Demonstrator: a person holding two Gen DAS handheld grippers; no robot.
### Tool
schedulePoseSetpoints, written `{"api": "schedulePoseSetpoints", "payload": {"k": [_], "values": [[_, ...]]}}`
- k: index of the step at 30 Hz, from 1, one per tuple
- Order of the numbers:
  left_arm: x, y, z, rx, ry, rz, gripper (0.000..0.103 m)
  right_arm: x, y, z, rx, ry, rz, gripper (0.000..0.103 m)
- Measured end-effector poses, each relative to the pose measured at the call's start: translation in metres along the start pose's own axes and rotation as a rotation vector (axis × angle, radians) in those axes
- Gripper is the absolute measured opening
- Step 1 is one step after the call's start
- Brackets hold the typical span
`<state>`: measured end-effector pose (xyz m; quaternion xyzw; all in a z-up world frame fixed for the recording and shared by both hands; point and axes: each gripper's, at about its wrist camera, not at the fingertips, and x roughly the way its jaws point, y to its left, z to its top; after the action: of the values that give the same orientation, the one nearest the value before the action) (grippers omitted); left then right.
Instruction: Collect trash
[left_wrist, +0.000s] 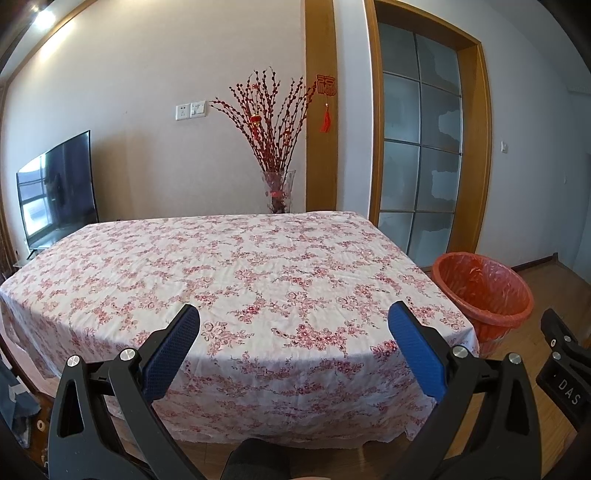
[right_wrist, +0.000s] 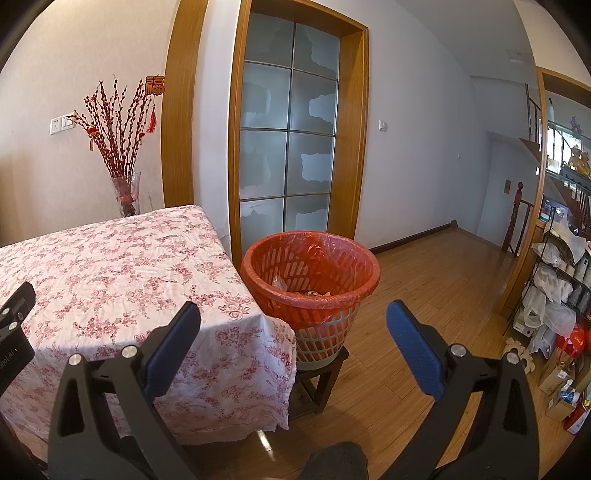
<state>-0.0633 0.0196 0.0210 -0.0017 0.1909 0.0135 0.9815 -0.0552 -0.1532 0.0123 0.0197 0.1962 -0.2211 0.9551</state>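
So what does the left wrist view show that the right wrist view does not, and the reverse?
Only the left wrist view shows the television left of the table, and the open left gripper over the cloth.

Only the right wrist view shows the bin's inside with some trash, the dark stool under the bin, the cluttered shelf rack and the open right gripper.

Both show the floral tablecloth, with no trash visible on it, the red-lined trash bin, the vase of red branches and the glass-panelled door.
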Motion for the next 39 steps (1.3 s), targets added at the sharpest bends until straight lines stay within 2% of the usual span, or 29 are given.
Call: {"api": "schedulePoseSetpoints", "payload": {"k": [39], "values": [[-0.0003, -0.0021, -0.0032, -0.001, 0.011, -0.007, 0.1, -0.0002, -0.001, 0.0007, 0.0, 0.001, 0.0, 0.099]]}}
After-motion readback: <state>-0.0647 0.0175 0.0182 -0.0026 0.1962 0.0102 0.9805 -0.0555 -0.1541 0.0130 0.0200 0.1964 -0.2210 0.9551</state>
